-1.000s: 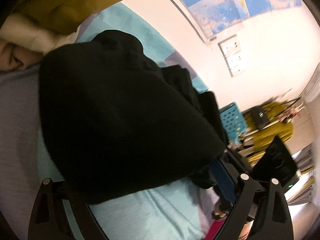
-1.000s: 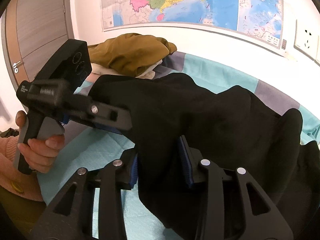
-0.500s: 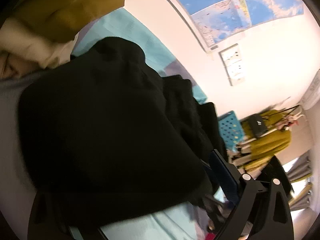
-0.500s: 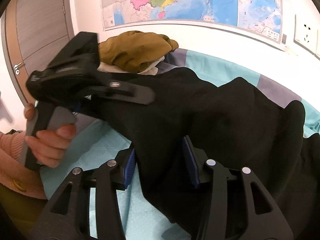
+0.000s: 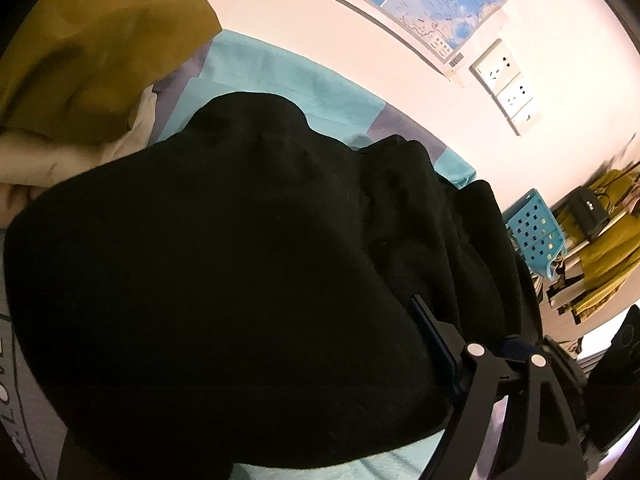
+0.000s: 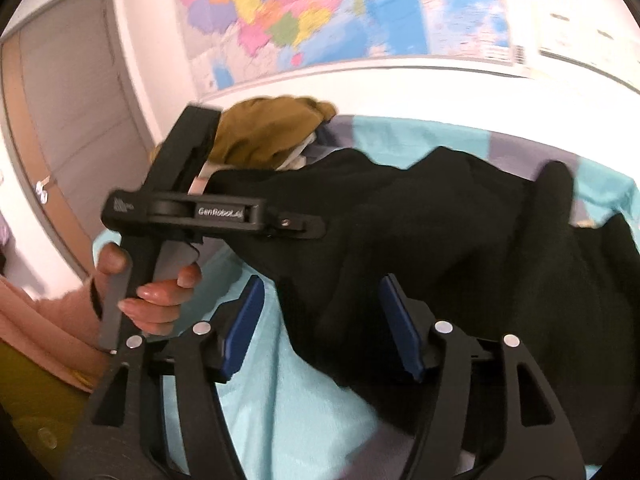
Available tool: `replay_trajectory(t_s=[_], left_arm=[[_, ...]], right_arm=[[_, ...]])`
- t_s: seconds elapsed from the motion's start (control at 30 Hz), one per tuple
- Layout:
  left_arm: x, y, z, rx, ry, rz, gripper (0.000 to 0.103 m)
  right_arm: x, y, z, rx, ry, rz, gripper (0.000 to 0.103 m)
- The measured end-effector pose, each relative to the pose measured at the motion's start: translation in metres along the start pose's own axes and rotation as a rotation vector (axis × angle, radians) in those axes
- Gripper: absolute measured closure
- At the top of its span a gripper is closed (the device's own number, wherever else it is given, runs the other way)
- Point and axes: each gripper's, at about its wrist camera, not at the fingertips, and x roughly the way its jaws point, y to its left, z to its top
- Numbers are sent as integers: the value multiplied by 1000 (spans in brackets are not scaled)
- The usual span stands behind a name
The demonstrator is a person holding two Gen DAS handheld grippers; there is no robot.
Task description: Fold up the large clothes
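A big black garment lies bunched on the teal and grey bed sheet. It fills the left wrist view and drapes across my left gripper. That gripper's left finger is buried under cloth; only the right finger shows, and the wide jaws are closing. In the right wrist view a hand holds the left gripper, its tips sunk into the garment. My right gripper straddles a hanging fold; its blue pads stand off the cloth as the jaws are opening.
A mustard garment sits on cream cloth at the head of the bed against the wall, also in the right wrist view. A blue perforated basket stands past the bed's end. A grey door is at the left.
My right gripper's jaws spread apart and let go of the black fold. The left gripper tilted and shifted toward the cloth, which now hides its left finger.
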Motion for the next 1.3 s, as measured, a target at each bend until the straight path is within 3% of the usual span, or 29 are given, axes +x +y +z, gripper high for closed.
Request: replay_trajectory(t_s=[0.17,0.47,0.57,0.7,0.87,1.07,1.3], left_arm=[[-1,4,-1,15,-3,-2,22],[1,1,-1,39,-6,6,20],[1,2,0,40,-5,4,19],[1,1,-1,49,-2,8,19],[0,0,-1,59,9,19,18],[1,-5,-2,84,7,51,18],[5,-8,-1,101,11,61,10]], right_arm=[[-44,-36,-21,202,-44,46,34],[-102,-117,-110,728,-98,0,24],[-102,-131,-117,811,-126,-44,23],[-88,-141,-103,814,-150,-63,19],[-61,-147,-77,803,-154,-172,9],[-42,-146,-65,801,-244,-192,8],[-22,-146,-49,758,-213,-260,5]])
